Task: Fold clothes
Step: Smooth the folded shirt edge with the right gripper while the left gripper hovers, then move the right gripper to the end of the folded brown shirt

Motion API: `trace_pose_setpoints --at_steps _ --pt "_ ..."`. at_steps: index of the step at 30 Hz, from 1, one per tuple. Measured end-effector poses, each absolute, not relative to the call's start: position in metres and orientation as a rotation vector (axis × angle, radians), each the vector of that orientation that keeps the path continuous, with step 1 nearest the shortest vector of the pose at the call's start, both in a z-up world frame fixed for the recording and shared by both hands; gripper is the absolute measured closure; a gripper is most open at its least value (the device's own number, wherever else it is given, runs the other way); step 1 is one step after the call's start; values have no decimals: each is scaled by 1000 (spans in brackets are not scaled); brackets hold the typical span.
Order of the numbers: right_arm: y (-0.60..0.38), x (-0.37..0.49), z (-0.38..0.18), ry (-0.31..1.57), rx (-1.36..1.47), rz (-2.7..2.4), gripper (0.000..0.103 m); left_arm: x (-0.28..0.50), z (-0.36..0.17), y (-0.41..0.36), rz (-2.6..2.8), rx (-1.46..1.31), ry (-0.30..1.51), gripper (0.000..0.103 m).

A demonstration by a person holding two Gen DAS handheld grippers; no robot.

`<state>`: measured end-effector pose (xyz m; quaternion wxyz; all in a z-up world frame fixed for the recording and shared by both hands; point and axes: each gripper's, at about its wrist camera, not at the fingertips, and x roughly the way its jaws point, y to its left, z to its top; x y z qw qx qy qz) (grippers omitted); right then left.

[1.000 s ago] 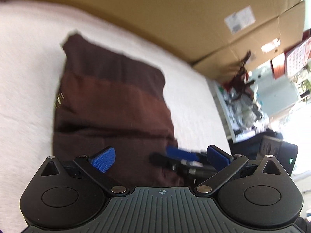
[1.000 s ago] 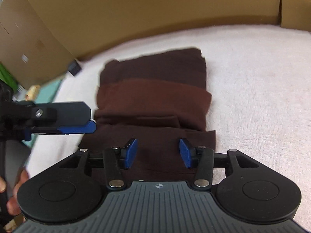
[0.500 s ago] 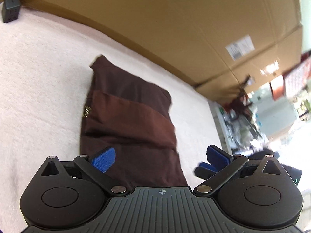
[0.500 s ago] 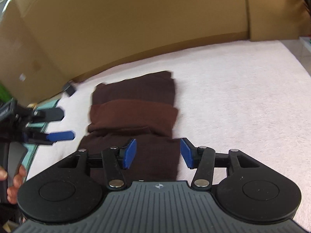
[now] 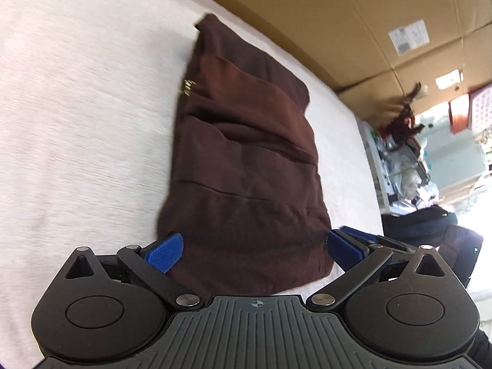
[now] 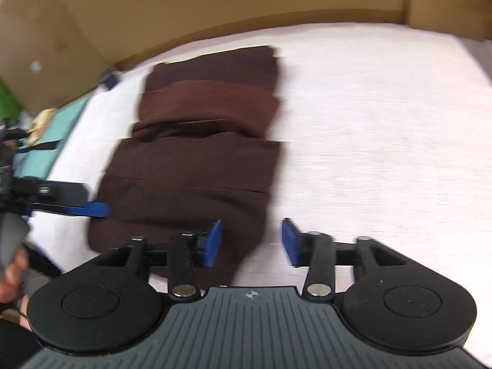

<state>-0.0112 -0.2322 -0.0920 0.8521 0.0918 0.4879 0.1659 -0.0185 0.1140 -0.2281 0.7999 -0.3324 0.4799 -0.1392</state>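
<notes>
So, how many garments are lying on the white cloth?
1. The brown garment lies folded on the white cloth, in front of the cardboard wall. Others may lie outside the views.

You're working in what looks like a lived-in home room pressed into use as a recording spot. You've got a pale pink fleecy cover (image 6: 384, 141) spread as the work surface, and big cardboard boxes (image 5: 353, 15) wall it in behind, one carrying a shipping label (image 5: 408, 36). Off to your right, cluttered white shelving (image 5: 396, 166) sits by a bright window, with a wall calendar (image 5: 479, 107) hanging nearby.
</notes>
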Motion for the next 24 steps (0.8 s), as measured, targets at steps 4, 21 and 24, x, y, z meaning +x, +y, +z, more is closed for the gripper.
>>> trace_pose_setpoints --at_steps 4,21,24 --pt "-237 -14 -73 955 271 381 52 -15 -207 115 -313 -727 979 0" --pt "-230 -3 -98 994 306 355 52 -8 -212 109 -257 -696 957 0" --pt "-236 -17 -82 947 344 390 49 -17 -202 107 -297 -716 938 0"
